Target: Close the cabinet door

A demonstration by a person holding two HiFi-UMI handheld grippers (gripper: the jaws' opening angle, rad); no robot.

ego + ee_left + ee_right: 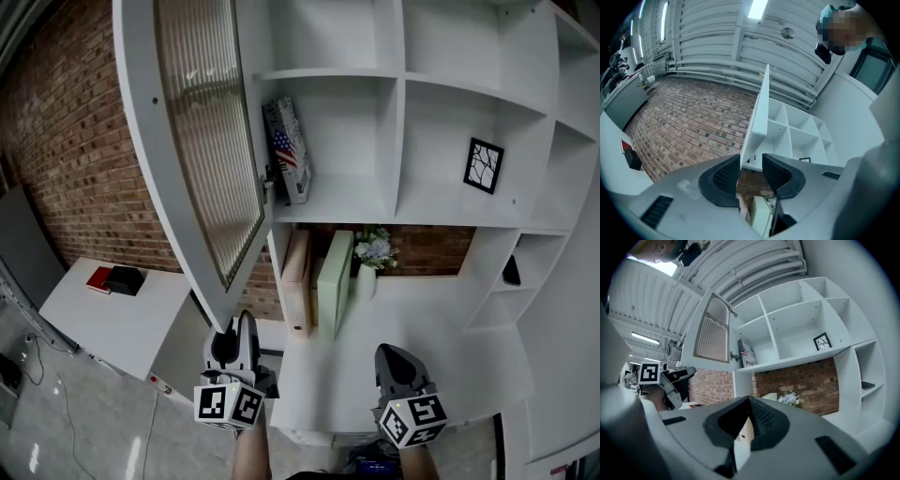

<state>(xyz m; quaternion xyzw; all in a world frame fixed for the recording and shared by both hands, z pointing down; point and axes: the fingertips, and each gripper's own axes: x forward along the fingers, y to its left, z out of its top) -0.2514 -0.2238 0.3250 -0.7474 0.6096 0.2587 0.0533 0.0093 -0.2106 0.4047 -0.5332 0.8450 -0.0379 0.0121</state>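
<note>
While the right gripper [401, 364] hangs low and nearest the viewer, its 2 jaws pressed together at the tips with nothing between them, the left gripper [751, 171] is raised beside it toward the cabinet. Its jaws stand apart, and the lower corner of the cabinet door [202, 141] sits right at the mouth of that gap. Whether the pads touch the door cannot be told.

Just beyond, the door, a white frame around ribbed glass, swings far out to the left, hinged at its right edge to the white cabinet [398, 122]. Behind it the open shelf holds a leaning book [289, 150] with a flag on its cover. 1 compartment to the right holds a small framed picture [484, 166]. Below the shelves, white flowers [374, 248] stand on the counter against the brick wall [66, 159].

Judging by this, the closing has not begun: the door is wide open, and the whole swing to the right remains.
</note>
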